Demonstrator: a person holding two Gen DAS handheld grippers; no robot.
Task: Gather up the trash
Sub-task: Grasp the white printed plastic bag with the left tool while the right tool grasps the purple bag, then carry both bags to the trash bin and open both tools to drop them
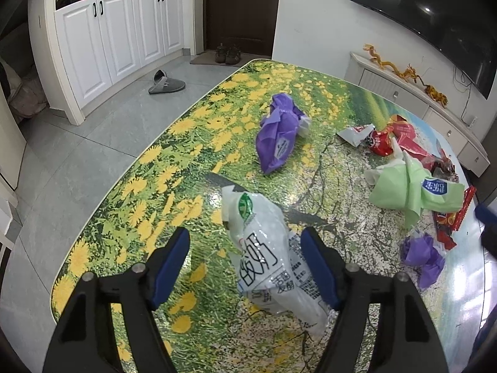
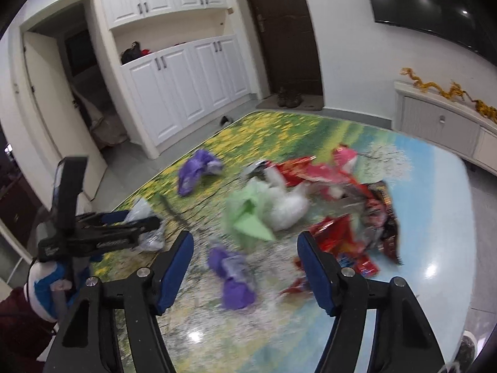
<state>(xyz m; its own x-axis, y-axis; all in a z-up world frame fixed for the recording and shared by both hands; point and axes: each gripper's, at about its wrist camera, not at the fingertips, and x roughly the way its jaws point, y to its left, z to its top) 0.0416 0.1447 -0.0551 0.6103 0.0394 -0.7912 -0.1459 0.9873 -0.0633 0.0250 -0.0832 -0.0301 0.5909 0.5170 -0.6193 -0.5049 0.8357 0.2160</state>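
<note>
Trash lies scattered on a flower-print table (image 1: 186,143). In the left wrist view my left gripper (image 1: 245,242) is open, its blue pads either side of a white plastic yogurt bag (image 1: 270,255) lying on the table. Farther off lie a purple bag (image 1: 278,136), a green bag (image 1: 410,186), red wrappers (image 1: 400,138) and a small purple wrapper (image 1: 424,255). In the blurred right wrist view my right gripper (image 2: 245,245) is open and empty above a small purple wrapper (image 2: 233,276), with red wrappers (image 2: 348,236) to the right and the green bag (image 2: 248,214) beyond. The left gripper (image 2: 146,227) shows at the left.
White cabinets (image 1: 118,34) and a dark door (image 1: 242,9) stand beyond the table. A grey slipper (image 1: 166,84) lies on the tiled floor. A low white console (image 1: 413,102) with yellow dragon ornaments runs under a wall TV (image 1: 435,9) on the right.
</note>
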